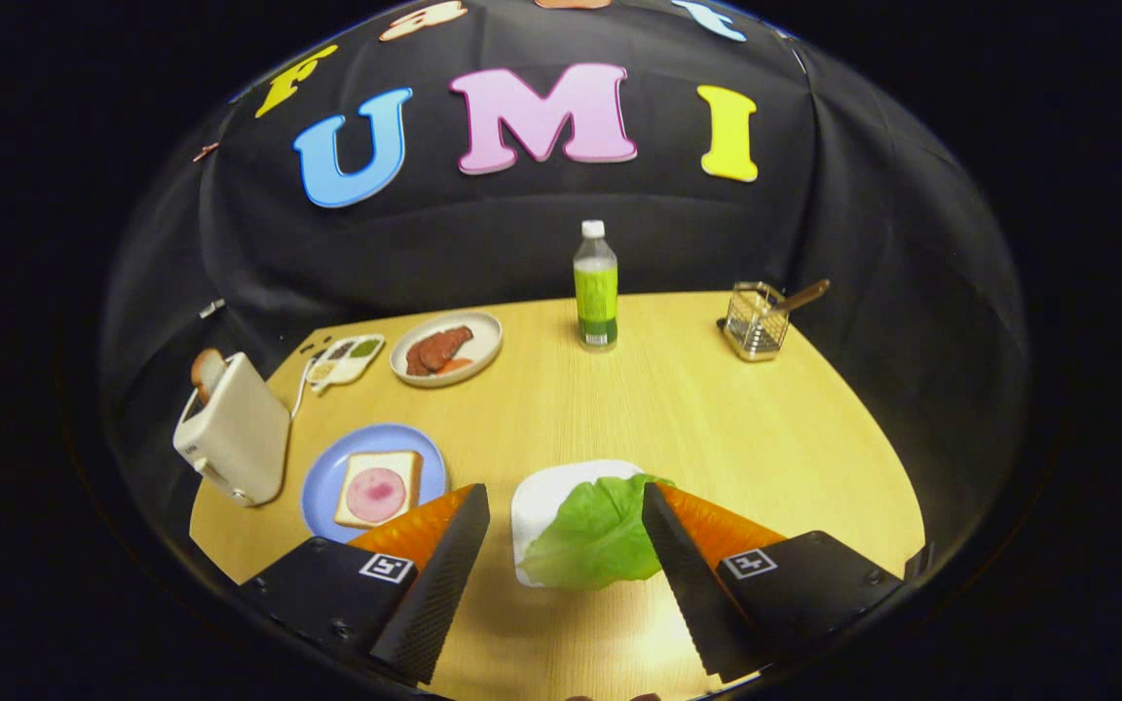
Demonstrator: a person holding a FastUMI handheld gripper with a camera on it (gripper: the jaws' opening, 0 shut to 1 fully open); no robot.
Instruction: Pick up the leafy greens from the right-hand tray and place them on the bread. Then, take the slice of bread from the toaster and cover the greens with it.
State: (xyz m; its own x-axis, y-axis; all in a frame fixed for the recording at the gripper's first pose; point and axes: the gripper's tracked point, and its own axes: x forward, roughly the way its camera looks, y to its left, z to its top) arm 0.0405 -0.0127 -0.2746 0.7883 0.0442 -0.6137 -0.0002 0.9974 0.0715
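1. At left of the frame, a toaster (pixel 233 428) stands on the desk (pixel 717 428) with a bread slice (pixel 207 371) sticking up from its slot.
2. Just right of the toaster lies a blue plate (pixel 322 482) holding bread (pixel 379 489) topped with a pink round slice.
3. Above the plate, farther back on the desk, sit a small divided tray (pixel 345 358) of seasonings and a bowl (pixel 446 348) with reddish meat pieces.
4. At lower centre, the gripper (pixel 566 501) has its jaws wide apart, clamped on nothing; the left one reaches up beside the blue plate.
5. Between the jaws lies a white tray (pixel 546 497) carrying the greens (pixel 592 534), a single leaf; its right edge meets the right jaw, though whether they touch I cannot tell.
6. Upper centre, beyond the tray, a bottle (pixel 595 284) with a green label stands upright near the desk's far edge.
7. At upper right, a wire basket (pixel 755 321) with a wooden handle sits well apart from everything else.
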